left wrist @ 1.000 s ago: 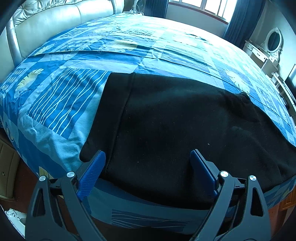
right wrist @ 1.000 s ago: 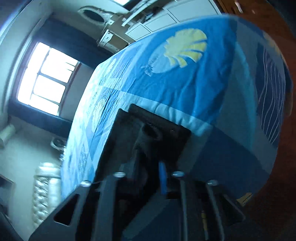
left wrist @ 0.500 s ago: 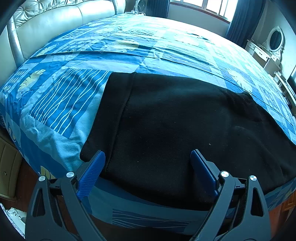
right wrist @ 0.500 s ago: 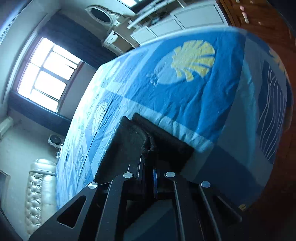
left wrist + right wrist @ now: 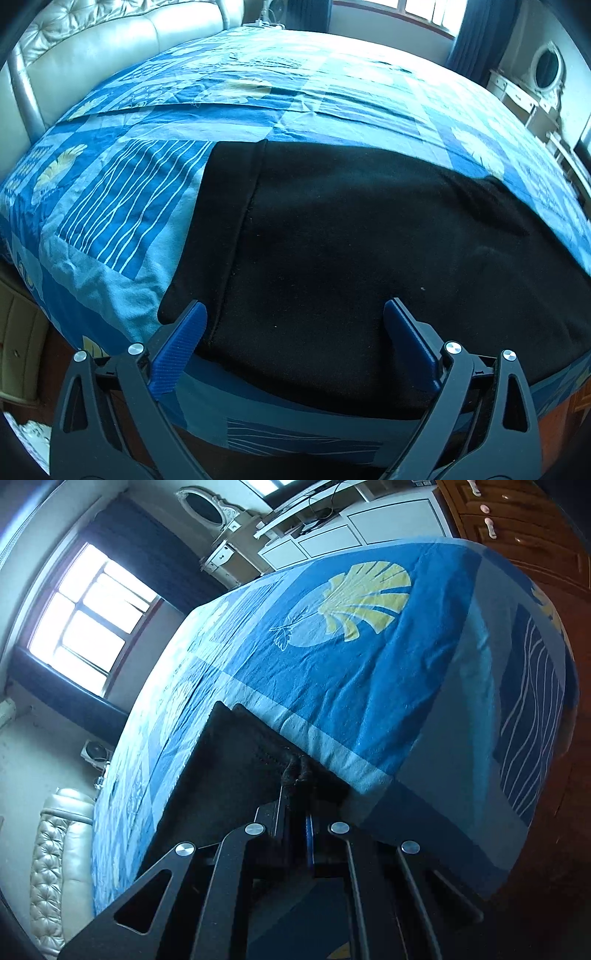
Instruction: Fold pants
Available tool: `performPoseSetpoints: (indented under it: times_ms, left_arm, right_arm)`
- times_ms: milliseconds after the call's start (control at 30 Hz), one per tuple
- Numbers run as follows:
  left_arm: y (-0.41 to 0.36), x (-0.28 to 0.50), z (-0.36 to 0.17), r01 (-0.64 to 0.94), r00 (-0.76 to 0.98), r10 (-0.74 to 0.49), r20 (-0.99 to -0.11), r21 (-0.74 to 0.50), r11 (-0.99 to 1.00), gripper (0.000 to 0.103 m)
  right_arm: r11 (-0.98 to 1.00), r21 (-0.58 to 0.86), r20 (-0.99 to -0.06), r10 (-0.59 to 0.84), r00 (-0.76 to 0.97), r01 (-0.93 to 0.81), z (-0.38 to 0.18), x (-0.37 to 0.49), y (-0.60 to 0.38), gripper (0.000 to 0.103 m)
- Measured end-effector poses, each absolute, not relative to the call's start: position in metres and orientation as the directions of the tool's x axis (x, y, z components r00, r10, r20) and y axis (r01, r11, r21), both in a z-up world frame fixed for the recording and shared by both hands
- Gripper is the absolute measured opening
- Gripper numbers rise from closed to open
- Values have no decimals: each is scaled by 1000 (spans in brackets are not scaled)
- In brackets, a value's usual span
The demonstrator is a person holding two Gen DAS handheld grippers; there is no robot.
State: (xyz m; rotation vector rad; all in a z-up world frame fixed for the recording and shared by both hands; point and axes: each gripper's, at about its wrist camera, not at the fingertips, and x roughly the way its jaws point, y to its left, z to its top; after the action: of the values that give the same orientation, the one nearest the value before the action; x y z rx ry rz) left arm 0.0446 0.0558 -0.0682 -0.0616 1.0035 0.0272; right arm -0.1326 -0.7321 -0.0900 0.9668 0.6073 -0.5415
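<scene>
Black pants [image 5: 351,240] lie flat across the near part of a bed covered by a blue patterned bedspread [image 5: 122,206]; the waistband end is at the left. My left gripper [image 5: 295,321] is open and empty, its blue pads straddling the near waistband corner just above the cloth. In the right wrist view the pants [image 5: 229,760] lie near the bed's edge. My right gripper [image 5: 297,790] is shut on a bunched hem of the pants, and the view is rolled sideways.
A padded cream headboard [image 5: 92,48] stands at the back left. A window [image 5: 92,616] with dark curtains, a white dresser with an oval mirror [image 5: 546,70] and wooden cabinets [image 5: 517,520] line the far side. The wooden floor [image 5: 554,830] lies beyond the bed's edge.
The left gripper stays open over the waistband corner, nearly still. The right gripper has stayed shut on the hem and its view has steadied and tilted, showing more of the bedspread.
</scene>
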Motion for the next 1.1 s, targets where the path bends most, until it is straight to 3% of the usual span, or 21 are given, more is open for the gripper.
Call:
performPoseSetpoints:
  times_ms: [267,333,433,600,667,733,933,1100]
  left_arm:
    - [61,49,-68,-50,536,-5,-844,-38,998,100]
    - [60,49,-70,-44,537,1,-844,-26,999,100]
    - [59,50,-70,-43,541,6,-841,-21,999,100]
    - [60,46,-68,-22,554,-9,-832,-25,999,100]
    - [59,43,-65,-12,566,-8,-824,-18,1000,100]
    - [58,40,-61,-10,584,-8,-812,-17,1000,100]
    - [58,38,-51,-19,587,-34,-809,-55,998,100]
    - [61,37,-47,-30,583,-38,-811,-69,997,100]
  right_arm:
    - [534,537,-667,-204,716,653,-67,-126,-724,6]
    - [570,471,-713,-203,671,673,-71,-117,-725,6]
    - [513,549,-710,-131,692,660,-84,-124,-739,6]
    - [487,589,-697,-96,710,644,-73,-138,-753,21]
    - [487,570,-704,-124,699,662,-65,-142,-762,46]
    - [478,604,-693,-82,716,638,-65,-142,-773,56]
    - [444,716,-638,104,763,539,-83,-125,-784,58]
    - [450,755,-611,222,760,476,-93,-112,-769,66]
